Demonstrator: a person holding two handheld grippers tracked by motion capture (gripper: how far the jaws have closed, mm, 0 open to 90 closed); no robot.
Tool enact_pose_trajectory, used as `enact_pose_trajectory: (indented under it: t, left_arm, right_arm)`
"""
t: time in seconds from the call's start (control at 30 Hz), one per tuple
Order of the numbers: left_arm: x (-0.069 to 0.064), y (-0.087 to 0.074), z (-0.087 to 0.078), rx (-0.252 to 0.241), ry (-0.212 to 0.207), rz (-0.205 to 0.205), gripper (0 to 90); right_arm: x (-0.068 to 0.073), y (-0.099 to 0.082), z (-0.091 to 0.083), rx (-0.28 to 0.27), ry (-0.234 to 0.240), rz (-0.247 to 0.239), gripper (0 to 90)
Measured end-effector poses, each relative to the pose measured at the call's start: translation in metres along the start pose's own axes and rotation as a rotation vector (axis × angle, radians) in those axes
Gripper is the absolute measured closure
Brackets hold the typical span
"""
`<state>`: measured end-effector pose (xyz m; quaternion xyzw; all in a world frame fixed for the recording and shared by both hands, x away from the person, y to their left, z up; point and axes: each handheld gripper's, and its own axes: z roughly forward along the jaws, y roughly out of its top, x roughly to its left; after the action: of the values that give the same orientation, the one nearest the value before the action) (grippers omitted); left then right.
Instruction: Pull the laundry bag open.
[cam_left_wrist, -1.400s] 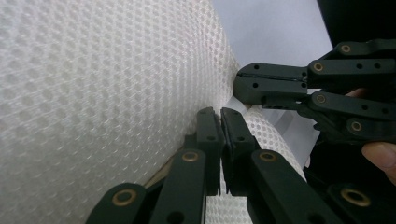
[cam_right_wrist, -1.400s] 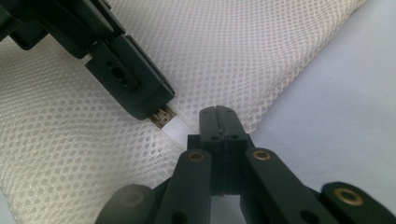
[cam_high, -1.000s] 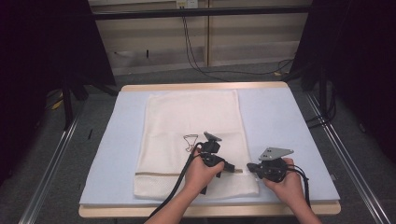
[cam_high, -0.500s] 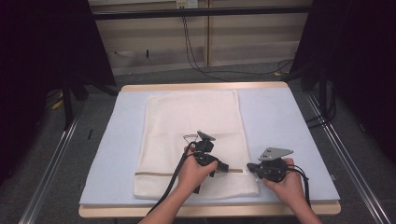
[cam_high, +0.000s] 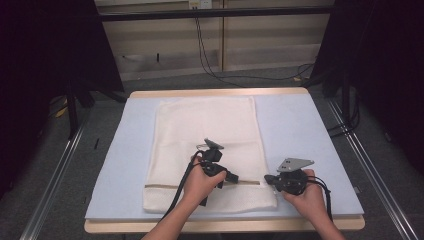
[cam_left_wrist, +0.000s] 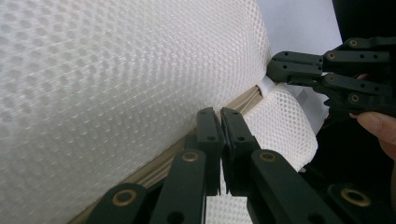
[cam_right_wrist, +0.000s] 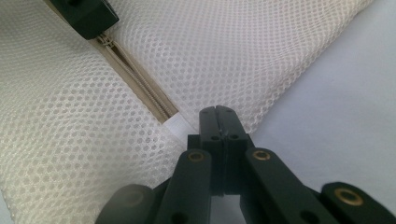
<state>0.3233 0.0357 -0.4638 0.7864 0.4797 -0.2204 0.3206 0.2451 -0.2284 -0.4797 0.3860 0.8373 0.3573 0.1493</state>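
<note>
A white mesh laundry bag (cam_high: 205, 130) lies flat on the pale blue mat (cam_high: 300, 125). Its beige zipper (cam_right_wrist: 140, 84) runs across the bag's near end. My left gripper (cam_high: 231, 176) is shut right on the zipper line (cam_left_wrist: 163, 163), its jaws hiding the slider. Shut too, my right gripper (cam_high: 268, 178) pinches the bag's edge by the white tab (cam_right_wrist: 176, 122) at the zipper's right end. In the left gripper view the right gripper (cam_left_wrist: 273, 70) clamps that corner. Between the two grippers the zipper teeth stand parted.
The mat covers a wooden table (cam_high: 220, 92) whose edges show at front and back. Metal rails (cam_high: 55, 170) run along both sides on the floor, and cables (cam_high: 210, 55) hang at the back. Bare mat lies left and right of the bag.
My left gripper has slid to the left along the zipper, away from the right gripper. The parted stretch of zipper between them has grown. The right hand has stayed put.
</note>
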Motion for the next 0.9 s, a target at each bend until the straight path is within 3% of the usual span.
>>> enact_pose_trajectory:
  t: [0.13,0.2,0.23,0.4,0.43,0.47,0.73,0.9]
  left_arm:
    - [0.003,-0.001,-0.004,0.004,-0.007,-0.008,87.2]
    - [0.004,-0.001,-0.005,-0.01,0.012,-0.018,87.2]
    - [0.005,-0.001,-0.007,-0.002,-0.002,-0.017,87.2]
    - [0.009,-0.003,-0.011,-0.003,0.006,-0.021,87.2]
    - [0.01,-0.004,-0.012,-0.006,0.021,-0.023,87.2]
    - [0.012,-0.004,-0.013,-0.004,0.006,-0.024,87.2]
    - [0.016,-0.008,-0.016,-0.015,-0.002,-0.045,87.2]
    - [0.02,-0.011,-0.017,-0.016,-0.005,-0.031,87.2]
  right_arm:
    - [-0.001,0.0,0.001,-0.007,0.002,-0.015,90.0]
    - [-0.001,0.0,0.001,-0.007,0.003,-0.016,90.0]
    - [-0.001,0.0,0.001,-0.006,0.003,-0.016,90.0]
    - [0.0,0.001,0.0,0.012,0.005,-0.003,90.0]
    - [0.0,0.002,0.0,0.01,0.002,-0.007,90.0]
    - [0.0,0.001,0.0,0.011,0.002,-0.006,90.0]
    - [-0.002,0.001,0.001,0.002,0.011,-0.011,90.0]
    - [-0.002,0.001,0.001,0.0,0.01,-0.015,90.0]
